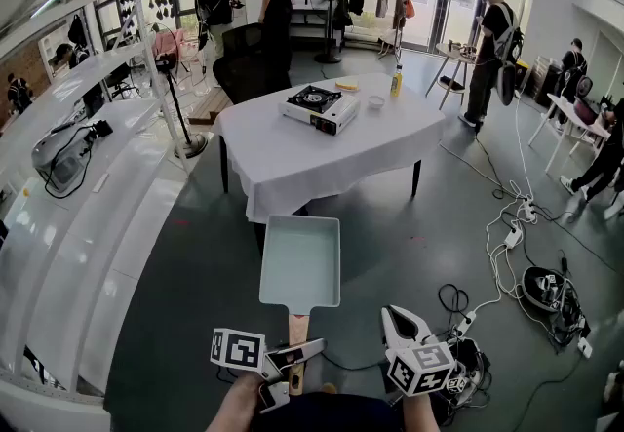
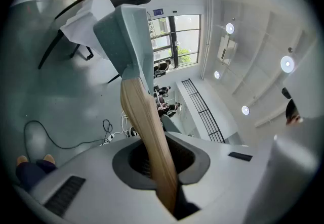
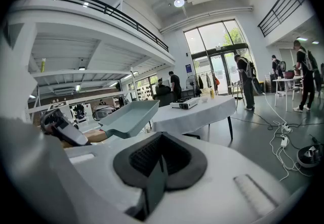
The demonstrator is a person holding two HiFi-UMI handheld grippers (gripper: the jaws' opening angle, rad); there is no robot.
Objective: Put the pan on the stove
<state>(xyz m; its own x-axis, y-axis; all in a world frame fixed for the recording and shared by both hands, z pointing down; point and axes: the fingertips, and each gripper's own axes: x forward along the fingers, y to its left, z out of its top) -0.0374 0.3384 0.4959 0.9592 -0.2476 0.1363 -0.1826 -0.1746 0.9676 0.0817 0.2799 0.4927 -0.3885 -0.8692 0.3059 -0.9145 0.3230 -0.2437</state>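
I carry a pale green rectangular pan [image 1: 300, 264] by its wooden handle [image 1: 297, 331] above the floor, short of the table. My left gripper [image 1: 297, 362] is shut on that handle, which runs up between the jaws in the left gripper view [image 2: 147, 132] to the pan [image 2: 129, 36]. A portable gas stove [image 1: 320, 106] sits on the white-clothed table [image 1: 322, 162] ahead. To the right of the handle my right gripper [image 1: 395, 316] is shut and holds nothing. The right gripper view shows its closed jaws [image 3: 152, 187], the pan [image 3: 129, 117] to the left and the stove [image 3: 183, 102] farther off.
A small bowl [image 1: 375, 101], a bottle [image 1: 397, 82] and a yellow item stand on the table behind the stove. Cables and power strips [image 1: 515, 235] litter the floor at right. A long white counter [image 1: 88, 225] runs along the left. A lamp stand [image 1: 180, 113] and several people are beyond.
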